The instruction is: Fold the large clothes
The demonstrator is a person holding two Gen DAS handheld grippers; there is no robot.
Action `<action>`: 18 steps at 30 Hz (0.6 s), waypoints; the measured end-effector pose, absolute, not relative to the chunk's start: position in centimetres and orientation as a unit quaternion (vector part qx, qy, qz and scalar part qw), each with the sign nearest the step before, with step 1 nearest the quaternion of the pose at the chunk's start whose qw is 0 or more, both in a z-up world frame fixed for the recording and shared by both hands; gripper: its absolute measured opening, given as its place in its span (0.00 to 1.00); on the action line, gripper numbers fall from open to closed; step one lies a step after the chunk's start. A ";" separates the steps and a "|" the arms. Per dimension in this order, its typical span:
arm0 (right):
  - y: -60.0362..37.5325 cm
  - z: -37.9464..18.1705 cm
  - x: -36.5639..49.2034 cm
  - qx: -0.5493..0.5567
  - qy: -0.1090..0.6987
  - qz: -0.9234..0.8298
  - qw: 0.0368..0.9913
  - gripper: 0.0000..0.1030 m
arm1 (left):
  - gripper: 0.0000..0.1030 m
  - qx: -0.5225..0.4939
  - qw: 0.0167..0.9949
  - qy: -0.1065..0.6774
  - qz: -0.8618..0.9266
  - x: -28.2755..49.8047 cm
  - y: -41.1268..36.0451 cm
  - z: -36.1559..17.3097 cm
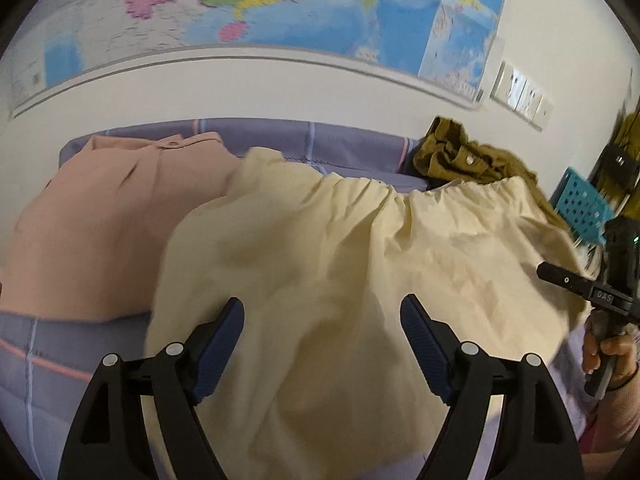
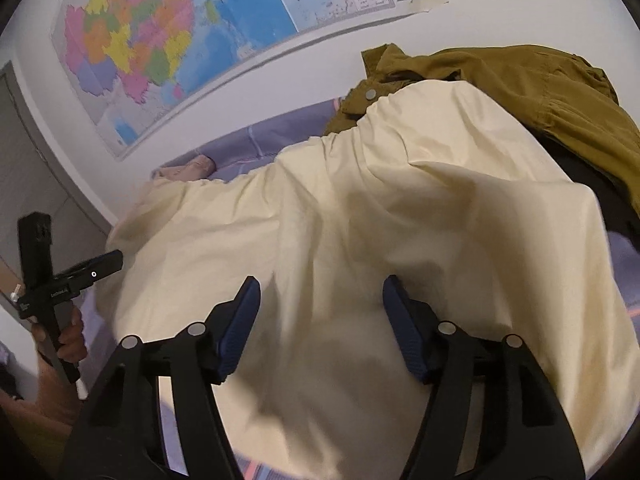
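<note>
A large pale yellow garment with a gathered waistband lies spread on the bed; it also fills the right wrist view. My left gripper is open and empty, its blue pads hovering over the garment's near left part. My right gripper is open and empty over the garment's near right part. The right gripper's body shows at the right edge of the left wrist view, and the left gripper's body at the left edge of the right wrist view.
A folded pink garment lies left of the yellow one. A crumpled olive-brown jacket lies behind it at the right. The bed has a lavender checked sheet. A map hangs on the wall. A blue perforated basket stands at the right.
</note>
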State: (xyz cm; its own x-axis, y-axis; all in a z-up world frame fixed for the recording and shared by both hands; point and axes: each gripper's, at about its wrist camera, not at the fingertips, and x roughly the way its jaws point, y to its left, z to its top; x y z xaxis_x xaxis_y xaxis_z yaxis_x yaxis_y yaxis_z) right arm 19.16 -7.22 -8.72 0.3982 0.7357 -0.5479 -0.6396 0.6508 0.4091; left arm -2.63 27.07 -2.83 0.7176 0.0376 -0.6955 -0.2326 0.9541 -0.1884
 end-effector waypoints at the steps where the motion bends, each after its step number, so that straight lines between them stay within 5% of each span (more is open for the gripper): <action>1: -7.8 -8.5 18.7 0.074 0.360 0.414 0.833 0.64 | 0.76 -0.140 0.919 0.362 0.071 -3.7 27.3 -2.6; 18: -14.1 -10.1 10.5 0.163 0.379 0.467 0.782 0.72 | 0.79 -0.279 0.875 0.394 -0.029 -13.7 28.1 -6.8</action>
